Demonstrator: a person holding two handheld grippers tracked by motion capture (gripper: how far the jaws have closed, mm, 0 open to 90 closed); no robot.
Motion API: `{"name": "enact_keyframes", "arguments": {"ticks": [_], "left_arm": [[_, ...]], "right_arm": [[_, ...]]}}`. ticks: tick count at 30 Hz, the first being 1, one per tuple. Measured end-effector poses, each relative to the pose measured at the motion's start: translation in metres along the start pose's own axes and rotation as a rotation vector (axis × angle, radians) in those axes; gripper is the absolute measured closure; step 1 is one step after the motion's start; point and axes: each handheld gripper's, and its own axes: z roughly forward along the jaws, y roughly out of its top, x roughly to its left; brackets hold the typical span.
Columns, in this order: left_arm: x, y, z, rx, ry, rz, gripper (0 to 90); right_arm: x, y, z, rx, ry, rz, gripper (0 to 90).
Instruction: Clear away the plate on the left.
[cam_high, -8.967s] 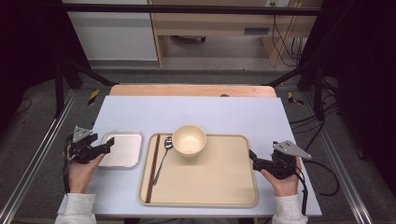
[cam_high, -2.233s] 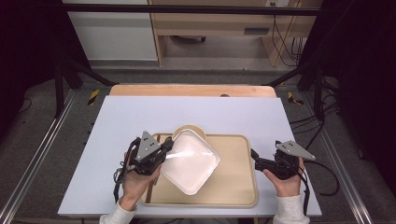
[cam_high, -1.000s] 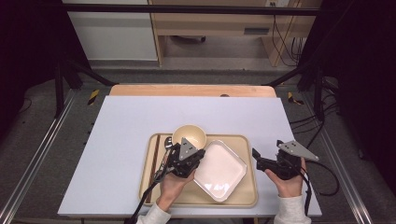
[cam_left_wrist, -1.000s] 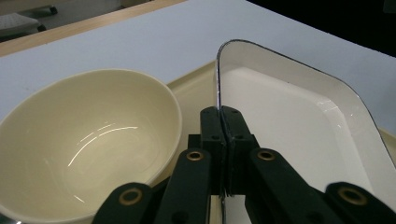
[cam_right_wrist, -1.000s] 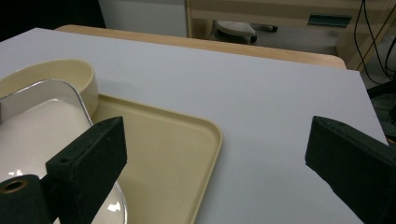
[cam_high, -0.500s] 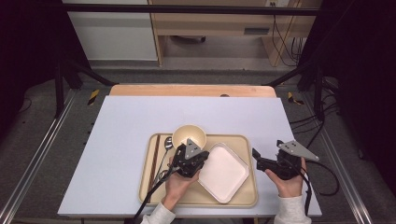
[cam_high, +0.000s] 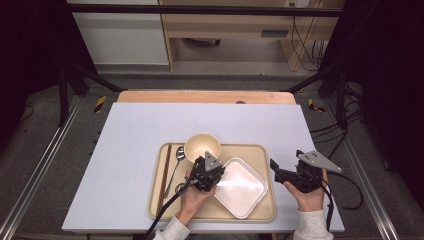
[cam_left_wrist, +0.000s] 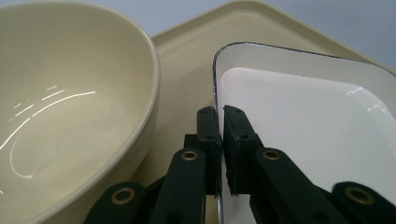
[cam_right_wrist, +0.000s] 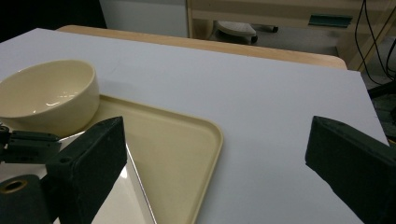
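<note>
Right now your table (cam_high: 140, 150) carries a pale lilac top, and on its near half sits a beige tray (cam_high: 260, 152) with rounded corners. Inside the tray, on its right part, lies the square white dish (cam_high: 242, 187), turned cornerwise so one corner points at the tray's near edge. It is shallow, glossy white inside, with a thin dark line running round its rim and softly rounded corners; seen from the left gripper view, the dish (cam_left_wrist: 317, 116) catches a bright glare across its flat bottom. Just beside its far-left edge stands a cream bowl (cam_high: 202, 146), round and empty, close to the dish without clearly touching it. Left of the bowl lie a metal spoon (cam_high: 176, 165) and a pair of dark chopsticks (cam_high: 164, 175), both pointing away from you.

Your left gripper (cam_high: 215, 182) has its jaws clamped on the dish's left rim, one pad inside the rim and one outside, though they have just eased apart a little. Your right gripper (cam_high: 274, 165) hangs off the tray's right side over the bare tabletop, jaws wide apart with nothing between them.
</note>
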Motion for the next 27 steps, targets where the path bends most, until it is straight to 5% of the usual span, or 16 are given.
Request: {"name": "enact_keyframes", "arguments": {"ticks": [17,27], "left_arm": [[-0.001,-0.007,0.011,0.052,0.027,0.025,80.5],[0.002,-0.003,-0.018,-0.026,-0.030,0.019,66.9]], "right_arm": [[0.001,0.000,0.001,0.005,0.003,0.001,5.9],[0.000,-0.001,0.001,0.004,0.000,0.002,5.9]]}}
